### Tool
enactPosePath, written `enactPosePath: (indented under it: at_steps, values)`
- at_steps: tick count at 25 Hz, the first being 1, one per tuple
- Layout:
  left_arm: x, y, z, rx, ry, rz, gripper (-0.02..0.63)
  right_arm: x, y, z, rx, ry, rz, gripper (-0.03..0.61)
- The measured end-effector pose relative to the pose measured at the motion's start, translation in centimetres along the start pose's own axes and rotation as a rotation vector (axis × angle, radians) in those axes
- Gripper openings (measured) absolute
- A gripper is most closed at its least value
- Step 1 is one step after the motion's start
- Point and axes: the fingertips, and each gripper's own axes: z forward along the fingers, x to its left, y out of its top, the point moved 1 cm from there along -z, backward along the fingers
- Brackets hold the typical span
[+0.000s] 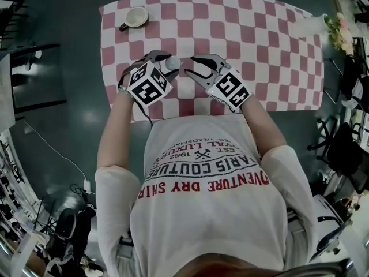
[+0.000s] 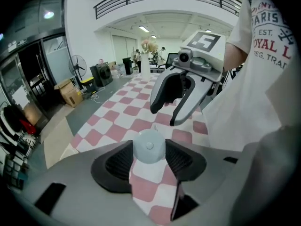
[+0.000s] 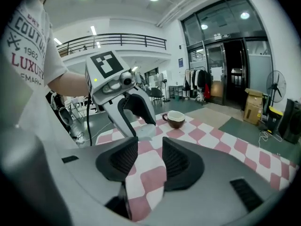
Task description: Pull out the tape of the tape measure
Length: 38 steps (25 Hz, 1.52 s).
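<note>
**A:** Where is the tape measure?

**B:** The tape measure point(image 2: 149, 146) is a small, round, pale thing sitting between the jaws of the left gripper point(image 2: 149, 150). The two dark ribbed pads press on its sides, one on each side, so the jaws are partly closed and have hold of it.

**A:** Is it resting on the table?

**B:** From the head view it sits over the near middle of the table point(image 1: 277, 51), which has a pink and white checked top. In the left gripper view the checks show below and beyond it, so it looks held up in the air. I cannot tell for sure that it is clear of the top.

**A:** And the other hand?

**B:** The right gripper point(image 1: 190, 66) is just beside it and points at it from the person's right. The tips of its jaws are close to the tape measure. From above I cannot tell whether they touch it.

**A:** Are those jaws on anything?

**B:** No. In the right gripper view they stand well apart and only the checked top shows in the gap. The left gripper hangs in front of them.

**A:** Anything else on the table?

**B:** A brown cup point(image 1: 136, 17) with a pale inside stands near the far left corner, well apart from both grippers. A bunch of flowers point(image 1: 340, 30) is at the far right edge.
</note>
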Motion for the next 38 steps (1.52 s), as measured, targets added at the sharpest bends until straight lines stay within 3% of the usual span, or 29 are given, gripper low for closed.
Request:
enactPosePath:
  at_steps: [5,10,14,23,33,38]
  values:
    - [-0.4,2.0,-1.2,-0.033,0.002,0.044,0.23,0.9,1.5,-0.3,-0.003,0.046,-0.061,0.172]
    - [-0.8,2.6,-1.1,-0.028,-0.011,0.071,0.23,1.7,1.3,-0.4,0.049,0.107,-0.149,0.12]
    - [-1.0,2.5,-0.7,-0.02,-0.019,0.077,0.23,1.4,0.8,-0.4,0.075,0.083,-0.194,0.062]
    - [-1.1,2.6,-0.4,-0.049,0.003,0.079,0.23,0.7,0.1,-0.3,0.095,0.054,-0.149,0.034]
    - [0.0,1.8,-0.4,-0.058,0.069,0.018,0.23,-2.3,0.0,-0.9,0.088,-0.121,-0.028,0.032]
    - [0.8,1.8,-0.5,-0.096,0.103,-0.015,0.23,-3.2,-0.4,-1.2,0.097,-0.151,-0.009,0.032]
